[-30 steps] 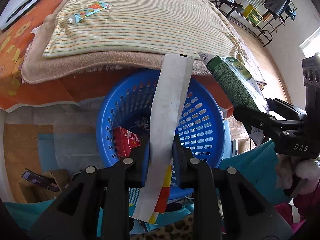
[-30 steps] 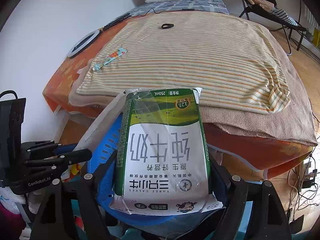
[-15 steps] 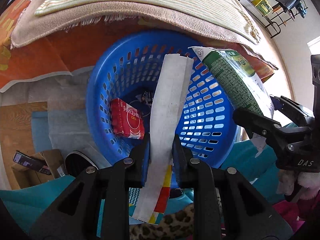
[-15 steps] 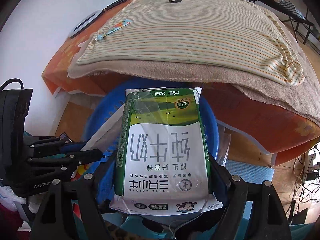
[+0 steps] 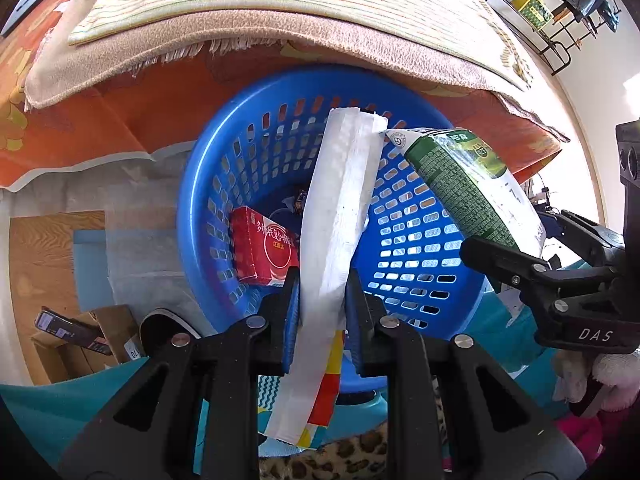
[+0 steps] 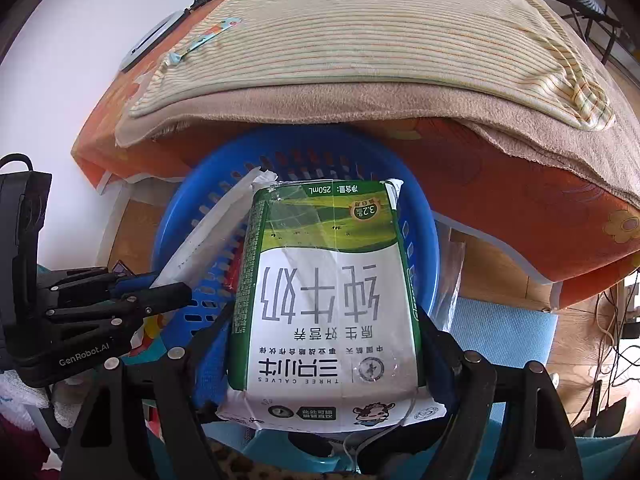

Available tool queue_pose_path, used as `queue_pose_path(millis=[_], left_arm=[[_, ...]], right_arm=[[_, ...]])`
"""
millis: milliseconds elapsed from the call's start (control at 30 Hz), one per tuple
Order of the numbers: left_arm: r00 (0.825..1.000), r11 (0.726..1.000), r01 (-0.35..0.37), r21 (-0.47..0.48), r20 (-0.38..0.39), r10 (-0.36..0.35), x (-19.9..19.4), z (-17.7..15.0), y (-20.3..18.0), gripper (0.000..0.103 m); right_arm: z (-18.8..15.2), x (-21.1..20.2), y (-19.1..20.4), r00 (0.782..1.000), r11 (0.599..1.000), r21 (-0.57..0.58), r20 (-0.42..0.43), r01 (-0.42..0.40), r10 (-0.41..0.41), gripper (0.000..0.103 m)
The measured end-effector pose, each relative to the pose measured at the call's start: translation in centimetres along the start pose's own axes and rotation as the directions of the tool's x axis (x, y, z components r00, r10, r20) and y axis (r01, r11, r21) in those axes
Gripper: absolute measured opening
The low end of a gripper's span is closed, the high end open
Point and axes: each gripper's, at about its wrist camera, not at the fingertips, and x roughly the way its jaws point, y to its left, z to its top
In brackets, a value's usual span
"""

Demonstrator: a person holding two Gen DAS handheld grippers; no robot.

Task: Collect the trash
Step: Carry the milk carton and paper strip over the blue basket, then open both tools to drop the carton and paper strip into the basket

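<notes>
1. I see a blue basket (image 5: 404, 248) with a perforated wall.
2. In it lies a red box (image 5: 266, 246) with white print.
3. My left gripper (image 5: 320, 300) is black; its wrapper (image 5: 340, 208) shows white, with red and yellow patches low down.
4. My right gripper (image 6: 320, 356) carries a green-and-white milk carton (image 6: 324, 292).
5. The bed has a cream striped blanket (image 6: 380, 36) over beige, and an orange sheet (image 6: 520, 208).

White wrapper strip (image 5: 340, 216) – long, flat, colourful at its lower end – upright above the blue basket (image 5: 404, 240). Green-and-white milk carton (image 6: 326, 292) beside it, printed face upside down, also over the basket. Red box (image 5: 266, 246) lying inside – against the perforated wall.
</notes>
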Motion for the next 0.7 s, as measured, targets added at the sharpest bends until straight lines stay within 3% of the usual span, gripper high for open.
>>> queue_pose_path(millis=[700], left_arm=[[0.998, 1.0, -0.023, -0.003, 0.051, 0.024, -0.3, 1.4, -0.7, 0.02]], right_arm=[[0.5, 0.7, -0.4, 1.0, 1.0, 0.021, -0.018, 0.01, -0.01, 0.084]])
